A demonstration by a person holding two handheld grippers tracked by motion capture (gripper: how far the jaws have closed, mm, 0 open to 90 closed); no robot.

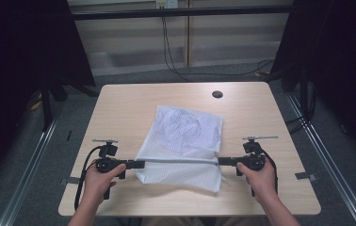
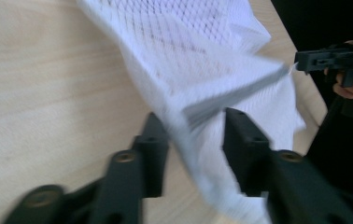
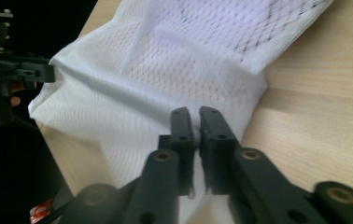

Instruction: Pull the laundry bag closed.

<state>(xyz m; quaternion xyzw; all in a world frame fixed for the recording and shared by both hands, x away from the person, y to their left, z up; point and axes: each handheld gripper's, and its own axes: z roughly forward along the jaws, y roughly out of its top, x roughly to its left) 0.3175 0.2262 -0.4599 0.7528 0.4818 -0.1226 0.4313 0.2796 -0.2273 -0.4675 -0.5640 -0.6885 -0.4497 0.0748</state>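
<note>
1. A white mesh bag (image 1: pixel 182 146) lies at the centre of a pale wooden tabletop (image 1: pixel 119 106), its far end toward 12 o'clock and its near end toward 6 o'clock.
2. A fold across the bag's near part is pulled into a straight, taut ridge running from 9 o'clock to 3 o'clock between two hand-held grippers.
3. The left gripper (image 1: pixel 138 164), at the bag's 9 o'clock edge, has its fingers (image 2: pixel 152 140) apart in the left gripper view, with mesh running between them; whether they touch it cannot be told through the blur.
4. The right gripper (image 1: pixel 223 161), at the 3 o'clock edge, has its fingers (image 3: pixel 182 126) pressed together on the mesh.
5. A dark round hole (image 1: pixel 217 94) marks the tabletop toward 1 o'clock, well apart from the bag.
</note>
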